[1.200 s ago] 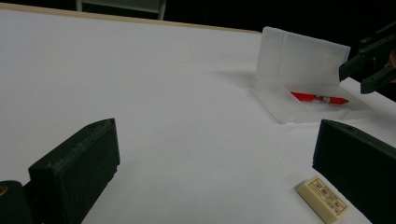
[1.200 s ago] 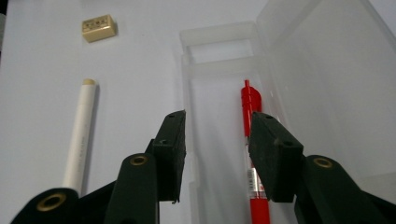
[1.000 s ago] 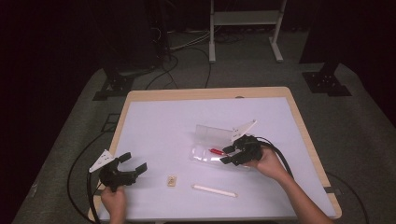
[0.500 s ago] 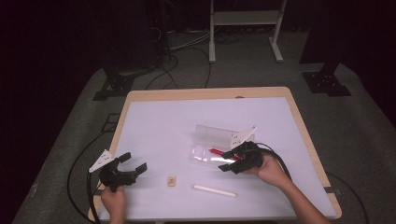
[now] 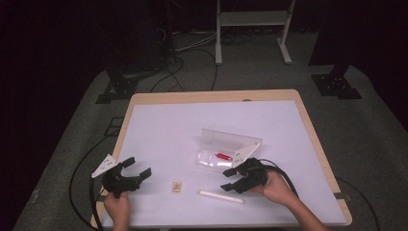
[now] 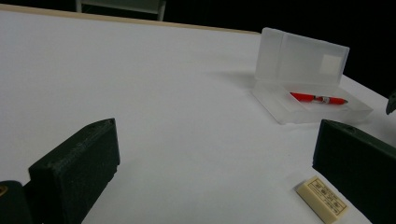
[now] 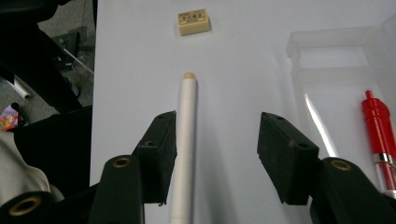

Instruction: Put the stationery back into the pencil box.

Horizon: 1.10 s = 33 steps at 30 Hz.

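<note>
White pen (image 7: 186, 140): slender matte cylinder with a rounded tan tip, lying flat on the table, just beside the right gripper's (image 7: 216, 149) near-side finger, partly passing under it.
Right gripper: jaws parted and have just been opening; nothing between the pads.
Red pen (image 7: 379, 130): glossy barrel with metal band, lying inside the case beyond the other finger.
Case (image 5: 230, 147): frosted translucent plastic, rectangular, lid standing up.
Eraser (image 7: 193, 22): small cream block with printed label, ahead of the fingertips.
Left gripper (image 5: 137, 169): jaws wide apart, empty; textured black pads.
Table (image 5: 163, 125): smooth white top with pale wood edging.
</note>
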Available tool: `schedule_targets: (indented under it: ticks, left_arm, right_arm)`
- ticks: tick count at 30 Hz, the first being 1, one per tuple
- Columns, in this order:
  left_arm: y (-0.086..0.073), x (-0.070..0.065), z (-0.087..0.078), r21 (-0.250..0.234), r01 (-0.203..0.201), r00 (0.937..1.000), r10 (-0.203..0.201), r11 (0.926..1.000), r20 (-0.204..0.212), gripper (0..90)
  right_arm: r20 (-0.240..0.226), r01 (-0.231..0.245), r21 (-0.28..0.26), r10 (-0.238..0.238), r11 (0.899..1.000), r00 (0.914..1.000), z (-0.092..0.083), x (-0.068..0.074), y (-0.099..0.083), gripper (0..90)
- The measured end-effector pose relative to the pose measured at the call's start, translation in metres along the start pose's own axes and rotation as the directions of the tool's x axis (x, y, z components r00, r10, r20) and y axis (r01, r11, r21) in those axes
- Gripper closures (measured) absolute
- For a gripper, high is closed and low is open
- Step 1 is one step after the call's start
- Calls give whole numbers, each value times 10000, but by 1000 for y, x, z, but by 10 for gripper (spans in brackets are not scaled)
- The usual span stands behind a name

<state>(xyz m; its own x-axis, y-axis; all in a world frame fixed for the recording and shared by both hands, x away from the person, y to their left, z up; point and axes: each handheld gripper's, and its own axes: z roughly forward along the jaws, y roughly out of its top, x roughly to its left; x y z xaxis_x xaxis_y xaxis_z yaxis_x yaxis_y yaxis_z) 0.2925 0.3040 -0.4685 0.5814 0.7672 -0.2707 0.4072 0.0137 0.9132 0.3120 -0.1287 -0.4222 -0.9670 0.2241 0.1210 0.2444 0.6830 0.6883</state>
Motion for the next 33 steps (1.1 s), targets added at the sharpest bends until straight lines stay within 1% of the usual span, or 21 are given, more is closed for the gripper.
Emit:
schedule_targets:
  ticks: [4, 6, 12, 16, 18, 19, 21, 23, 25, 30, 33]
  left_arm:
    - [0, 0, 0, 8, -17, 10000, 17, 10000, 3, 1]
    - [0, 0, 0, 12, -11, 10000, 11, 10000, -14, 1]
    - [0, 0, 0, 17, -12, 10000, 12, 10000, -18, 1]
    - [0, 0, 0, 15, -10, 10000, 10, 10000, -12, 1]
    - [0, 0, 0, -3, -2, 10000, 2, 10000, -10, 1]
    - [0, 0, 0, -7, 3, 10000, -3, 10000, -9, 1]
    - [0, 0, 0, -9, 5, 10000, -5, 10000, -9, 1]
    - [0, 0, 0, -6, -1, 10000, 1, 10000, -9, 1]
    - [0, 0, 0, -4, 0, 10000, 0, 10000, -5, 1]
    - [0, 0, 0, -9, 8, 10000, -8, 10000, -3, 1]
    - [0, 0, 0, 2, -3, 10000, 3, 10000, -3, 1]
  right_arm:
    - [-80, 15, 22, -15, 10000, 10000, 2, 3, 0, 462]
    - [-133, 121, 75, -120, 9999, 9998, 3, 6, 0, 460]
    - [-248, 93, 56, -91, 9999, 9997, 5, 11, 0, 459]
    - [-425, 72, 214, -63, 9997, 9991, 8, 15, -1, 457]
    - [-445, 186, 247, -175, 9995, 9989, 10, 17, -1, 457]
    - [-480, 140, 283, -127, 9995, 9988, 10, 18, -1, 458]
    - [-481, 230, 313, -215, 9992, 9986, 12, 18, -1, 458]
    - [-501, 160, 339, -143, 9993, 9986, 12, 19, -2, 461]
    - [-502, 186, 353, -168, 9992, 9986, 13, 19, -2, 466]
    - [-437, 211, 427, -192, 9989, 9989, 16, 21, -4, 504]
    - [-536, 48, 529, -19, 9986, 9986, 19, 19, -7, 548]
